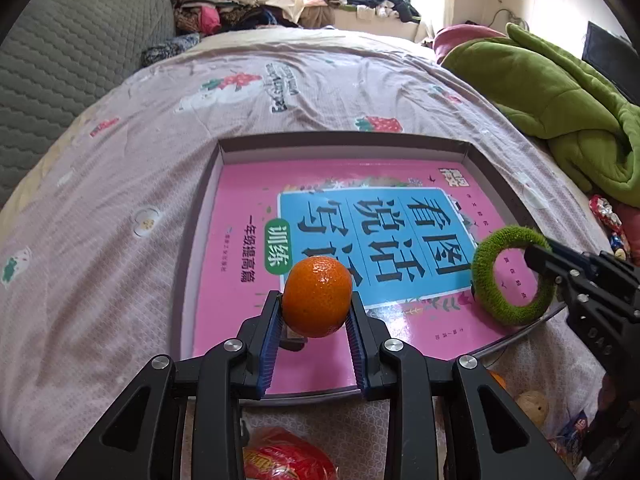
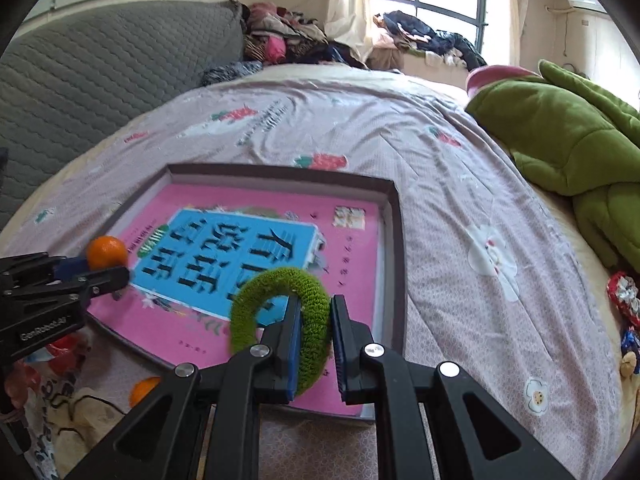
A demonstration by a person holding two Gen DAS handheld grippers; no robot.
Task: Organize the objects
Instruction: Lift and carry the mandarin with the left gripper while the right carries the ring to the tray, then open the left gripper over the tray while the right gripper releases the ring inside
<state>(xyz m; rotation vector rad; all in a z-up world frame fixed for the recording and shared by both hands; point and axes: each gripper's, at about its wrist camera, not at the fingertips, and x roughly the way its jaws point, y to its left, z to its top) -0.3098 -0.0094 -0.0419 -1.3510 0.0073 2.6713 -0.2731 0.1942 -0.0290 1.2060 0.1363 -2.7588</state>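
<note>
My left gripper point(image 1: 317, 305) is shut on an orange tangerine point(image 1: 317, 297) and holds it above the near part of a shallow dark box point(image 1: 472, 160) lined with a pink book point(image 1: 240, 216). My right gripper point(image 2: 316, 308) is shut on a fuzzy green ring point(image 2: 280, 304) over the box's near right part. In the left wrist view the ring point(image 1: 514, 276) and right gripper point(image 1: 536, 258) show at the right. In the right wrist view the tangerine point(image 2: 107, 253) and left gripper point(image 2: 112, 276) show at the left, over the box point(image 2: 396, 240).
The box lies on a bed with a pinkish printed sheet point(image 1: 100, 200). A green blanket point(image 1: 560, 92) lies at the right. A red packet point(image 1: 288, 460), a walnut point(image 1: 532, 406) and a second tangerine point(image 2: 143, 390) lie near the bed's front edge. Wrapped sweets point(image 2: 624, 292) sit at the right.
</note>
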